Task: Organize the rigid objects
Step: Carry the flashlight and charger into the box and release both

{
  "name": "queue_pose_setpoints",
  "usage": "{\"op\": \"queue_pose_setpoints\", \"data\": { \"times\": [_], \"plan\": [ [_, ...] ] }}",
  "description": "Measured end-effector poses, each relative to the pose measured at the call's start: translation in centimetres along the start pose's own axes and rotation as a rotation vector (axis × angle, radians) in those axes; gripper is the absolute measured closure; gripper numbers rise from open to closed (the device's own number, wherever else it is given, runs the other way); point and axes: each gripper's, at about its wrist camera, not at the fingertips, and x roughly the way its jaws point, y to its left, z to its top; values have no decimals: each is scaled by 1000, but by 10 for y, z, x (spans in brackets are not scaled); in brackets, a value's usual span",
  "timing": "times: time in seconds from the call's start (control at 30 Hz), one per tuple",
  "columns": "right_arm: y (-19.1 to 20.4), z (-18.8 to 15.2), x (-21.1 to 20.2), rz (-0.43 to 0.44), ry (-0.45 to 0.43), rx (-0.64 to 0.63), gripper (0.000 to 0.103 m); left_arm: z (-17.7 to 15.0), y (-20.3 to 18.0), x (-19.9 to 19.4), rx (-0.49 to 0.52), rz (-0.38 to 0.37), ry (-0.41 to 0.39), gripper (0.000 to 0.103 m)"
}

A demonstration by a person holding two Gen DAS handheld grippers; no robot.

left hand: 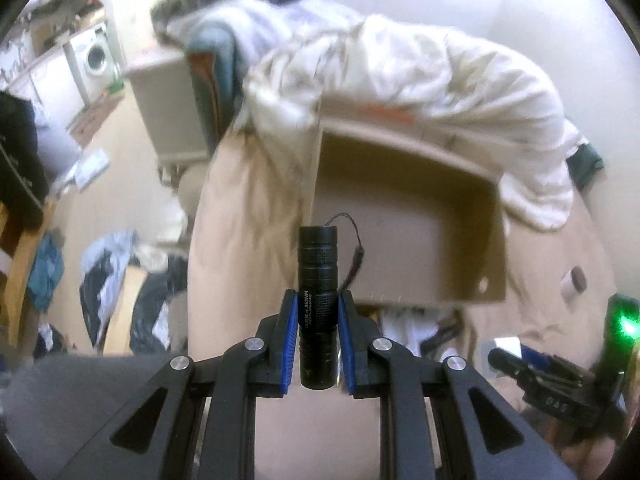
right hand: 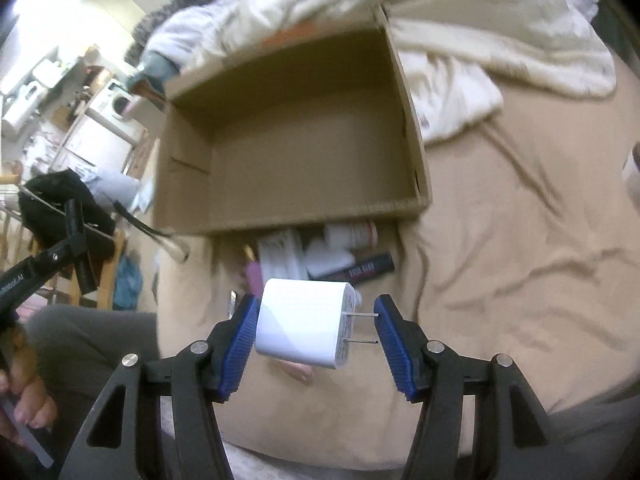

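Transport step is in hand: both claws carry an item above the bed, and the cardboard box (right hand: 296, 136) lies open ahead with its floor bare. Left claw (left hand: 319, 312) is drawn narrow and clamps a black flashlight (left hand: 318, 304) along its barrel, the body pointing forward toward the box and its wrist cord (left hand: 352, 248) trailing off the far end. Right claw (right hand: 316, 322) holds a white plug charger (right hand: 304, 324) at a middling width; the left pad presses the body, while the right pad meets only the tips of the two prongs (right hand: 360, 328), so that grip is judged less secure than the other. Remaining loose items, among them a dark tube (right hand: 356, 266) and a white bottle (right hand: 352, 234), sit in a cluster on the tan bedsheet (right hand: 500, 264) just outside the box's near wall. Next move, in my judgement, calls for carrying each claw forward over the near wall, lowering inside, and opening there; the charger should go gently, since it could pivot on its prongs. White bedding (right hand: 460, 40) crowds the far rim.
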Motion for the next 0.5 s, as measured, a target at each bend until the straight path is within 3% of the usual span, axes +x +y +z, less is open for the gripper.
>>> {"op": "queue_pose_setpoints", "data": {
  "times": [0.23, 0.5],
  "plan": [
    [9, 44, -31, 46, -89, -44, 40, 43, -21, -21, 53, 5, -121, 86],
    [15, 97, -20, 41, -163, -84, 40, 72, -44, 37, 113, 30, -71, 86]
  ]
}}
